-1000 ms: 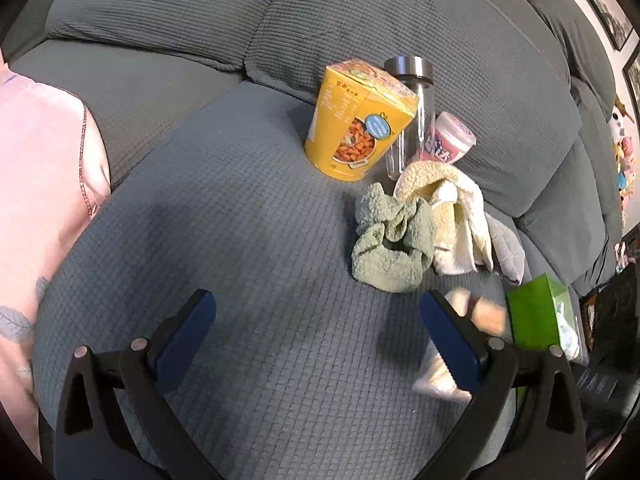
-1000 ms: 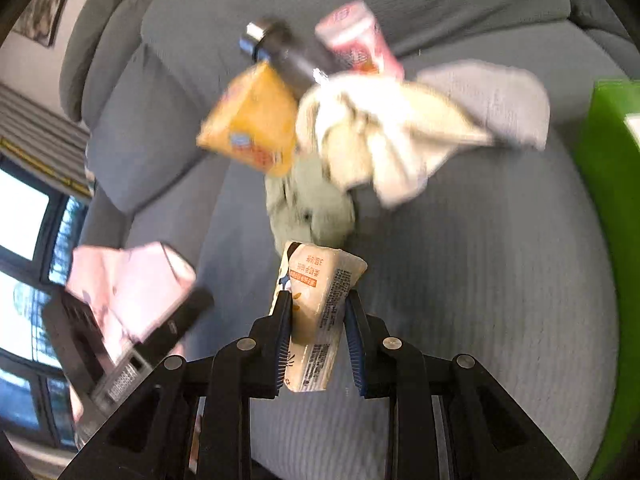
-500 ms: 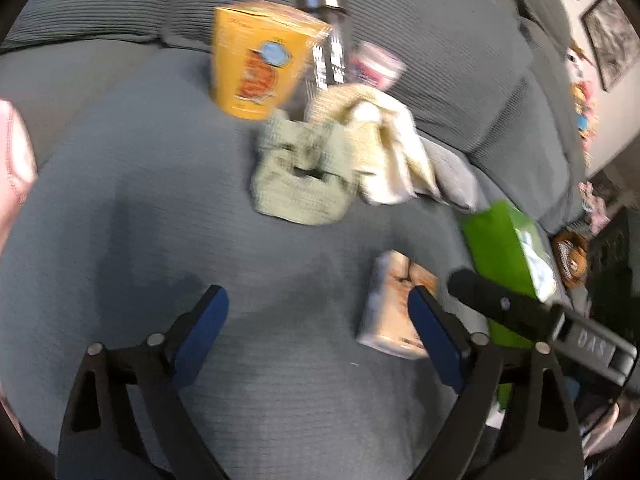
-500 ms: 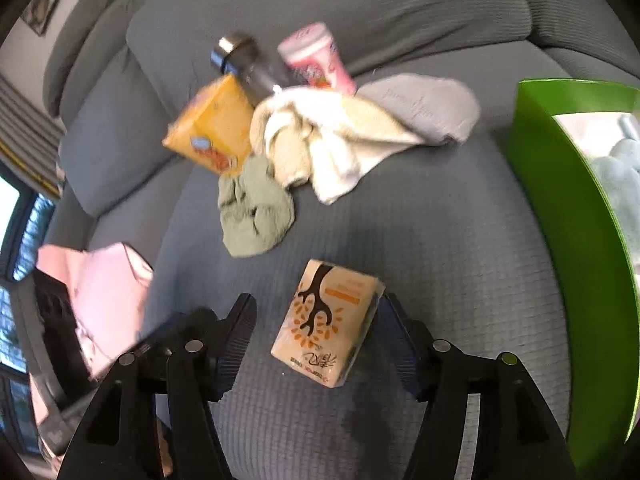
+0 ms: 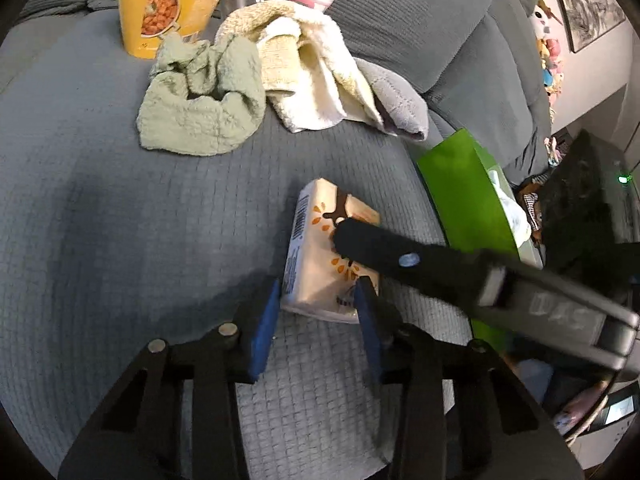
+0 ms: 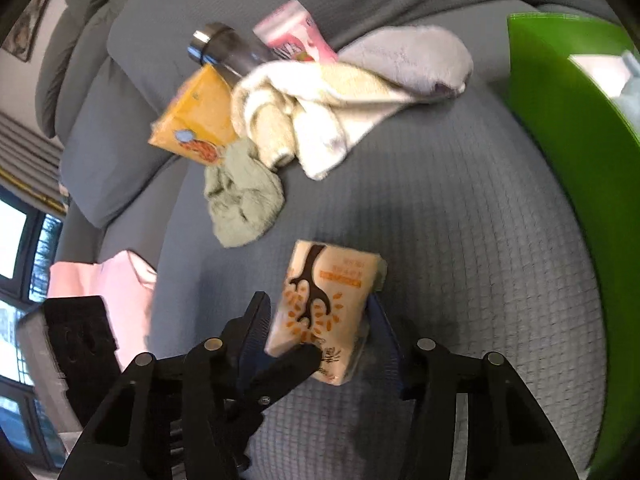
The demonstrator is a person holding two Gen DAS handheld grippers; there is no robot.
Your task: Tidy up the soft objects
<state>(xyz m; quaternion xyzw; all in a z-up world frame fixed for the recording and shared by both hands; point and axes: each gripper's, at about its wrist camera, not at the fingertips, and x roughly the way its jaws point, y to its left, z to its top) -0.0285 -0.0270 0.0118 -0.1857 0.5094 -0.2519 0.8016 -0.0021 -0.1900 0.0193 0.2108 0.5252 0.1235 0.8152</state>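
Observation:
A beige tissue pack [image 5: 316,256] [image 6: 320,296] with an orange tree print lies on the grey sofa seat. My left gripper [image 5: 318,288] is closing, and its blue pads press the pack's near end from both sides. My right gripper [image 6: 318,300] straddles the same pack and is also closing, with a thin gap still showing at its left pad. One right finger [image 5: 360,244] crosses over the pack's top. A left finger [image 6: 288,364] overlaps the pack's near corner. Behind lie a green cloth [image 5: 200,108] [image 6: 240,200], a cream towel [image 5: 312,80] [image 6: 312,120] and a grey cloth [image 5: 396,104] [image 6: 412,60].
A bright green bin [image 5: 464,192] [image 6: 568,120] with white cloth inside stands at the seat's right edge. A yellow snack box [image 5: 160,8], a clear bottle [image 6: 224,48] and a pink cup [image 6: 292,36] lean against the back cushion. Pink fabric [image 6: 120,280] lies at the left.
My right gripper put the tissue pack down on the seat and let go, then began narrowing around it. My left gripper came forward and down to the pack and closed on it.

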